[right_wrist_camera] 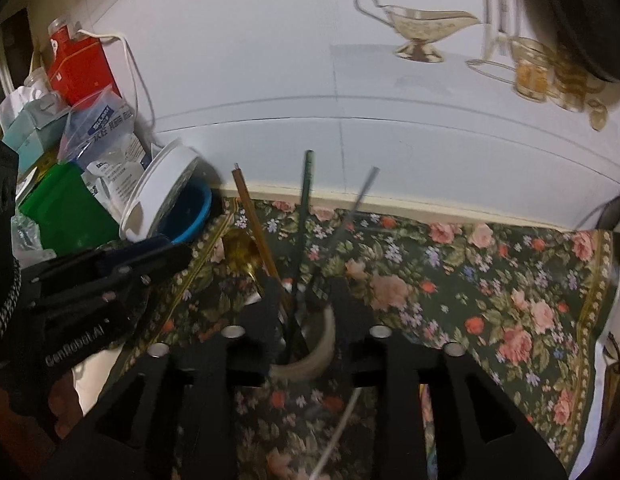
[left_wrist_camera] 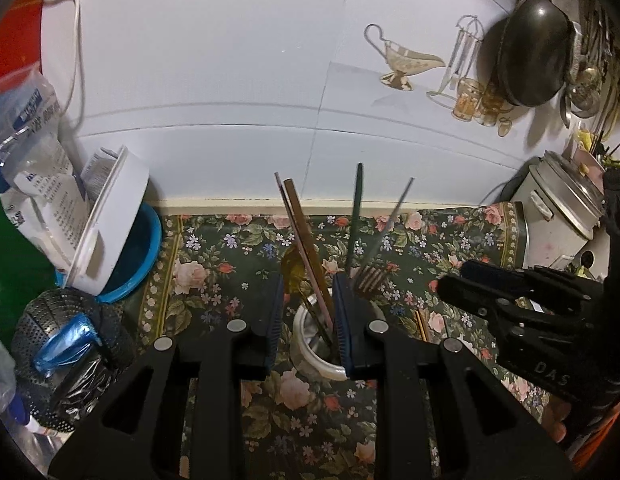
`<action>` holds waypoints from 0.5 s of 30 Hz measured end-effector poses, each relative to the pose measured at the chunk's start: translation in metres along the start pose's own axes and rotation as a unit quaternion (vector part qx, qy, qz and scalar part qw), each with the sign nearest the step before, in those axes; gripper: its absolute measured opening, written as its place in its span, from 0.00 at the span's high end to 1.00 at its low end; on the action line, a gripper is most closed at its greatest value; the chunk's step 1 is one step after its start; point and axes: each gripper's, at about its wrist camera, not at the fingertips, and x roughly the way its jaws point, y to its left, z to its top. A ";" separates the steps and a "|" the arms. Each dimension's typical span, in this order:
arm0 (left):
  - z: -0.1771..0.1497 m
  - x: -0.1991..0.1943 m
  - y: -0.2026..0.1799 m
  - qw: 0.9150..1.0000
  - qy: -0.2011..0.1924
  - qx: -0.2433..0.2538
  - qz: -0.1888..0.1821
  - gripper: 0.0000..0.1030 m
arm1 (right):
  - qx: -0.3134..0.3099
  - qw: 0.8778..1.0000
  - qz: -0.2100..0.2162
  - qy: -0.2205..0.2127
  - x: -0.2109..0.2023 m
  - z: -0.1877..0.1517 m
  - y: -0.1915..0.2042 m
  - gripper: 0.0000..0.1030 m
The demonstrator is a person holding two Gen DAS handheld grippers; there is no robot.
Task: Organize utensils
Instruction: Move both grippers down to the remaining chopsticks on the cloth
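Note:
A white utensil cup (left_wrist_camera: 310,350) stands on the floral tablecloth and holds chopsticks (left_wrist_camera: 305,236), a gold spoon (left_wrist_camera: 291,270), a dark green stick (left_wrist_camera: 356,216) and a fork (left_wrist_camera: 372,276). My left gripper (left_wrist_camera: 307,312) is open, its blue-padded fingers on either side of the cup's mouth. My right gripper (left_wrist_camera: 510,300) shows to the right of the cup in the left wrist view. In the right wrist view the right gripper (right_wrist_camera: 305,300) is open around the same cup (right_wrist_camera: 310,360), with the chopsticks (right_wrist_camera: 255,224) and green stick (right_wrist_camera: 303,216) rising between its fingers.
A white lid and blue bowl (left_wrist_camera: 121,236) lean at the left beside bags and a perforated steamer (left_wrist_camera: 65,344). A white rice cooker (left_wrist_camera: 562,216) stands at the right. A dark pan (left_wrist_camera: 534,48) hangs on the white tiled wall.

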 end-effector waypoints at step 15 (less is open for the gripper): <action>-0.043 0.008 -0.055 0.998 0.045 0.032 0.006 0.50 | 0.049 0.995 -0.060 0.063 -0.031 -0.061 -0.072 0.66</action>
